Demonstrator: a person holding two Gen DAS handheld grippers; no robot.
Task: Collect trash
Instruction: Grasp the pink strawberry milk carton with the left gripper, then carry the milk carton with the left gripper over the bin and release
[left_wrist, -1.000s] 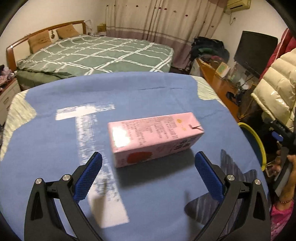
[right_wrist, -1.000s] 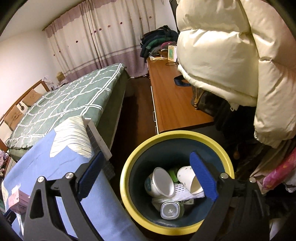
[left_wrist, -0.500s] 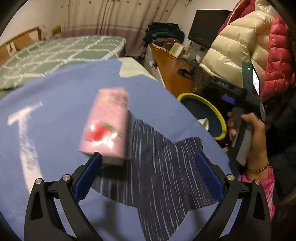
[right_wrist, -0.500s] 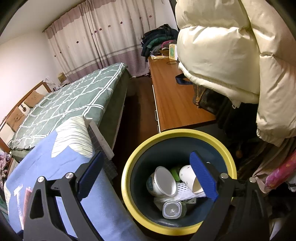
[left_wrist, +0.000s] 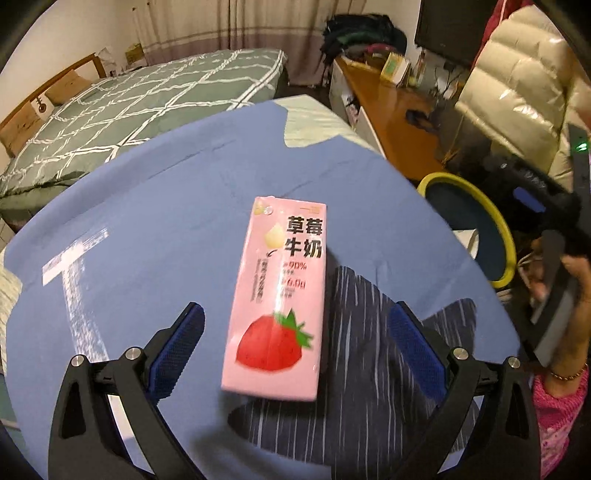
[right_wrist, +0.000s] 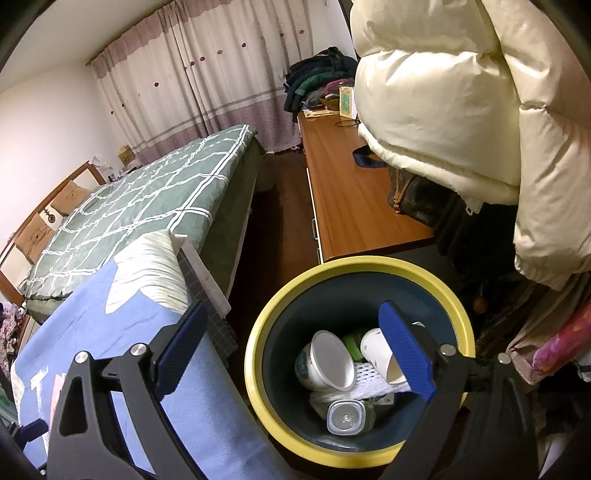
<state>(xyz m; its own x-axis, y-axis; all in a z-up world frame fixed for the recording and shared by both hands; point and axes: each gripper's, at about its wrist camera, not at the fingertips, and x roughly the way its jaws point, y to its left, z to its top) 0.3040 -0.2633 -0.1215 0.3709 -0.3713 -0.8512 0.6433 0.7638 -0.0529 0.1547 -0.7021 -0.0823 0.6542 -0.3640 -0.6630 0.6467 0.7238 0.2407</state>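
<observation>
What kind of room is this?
Most likely a bedroom in a home: there is a bed with a green checked cover, long curtains, and a puffy coat hanging up.

bedroom | bed w/ green check quilt at 10 o'clock | curtains at 12, drawn | wood desk at 1 | dark floor | white walls, indoor lighting
</observation>
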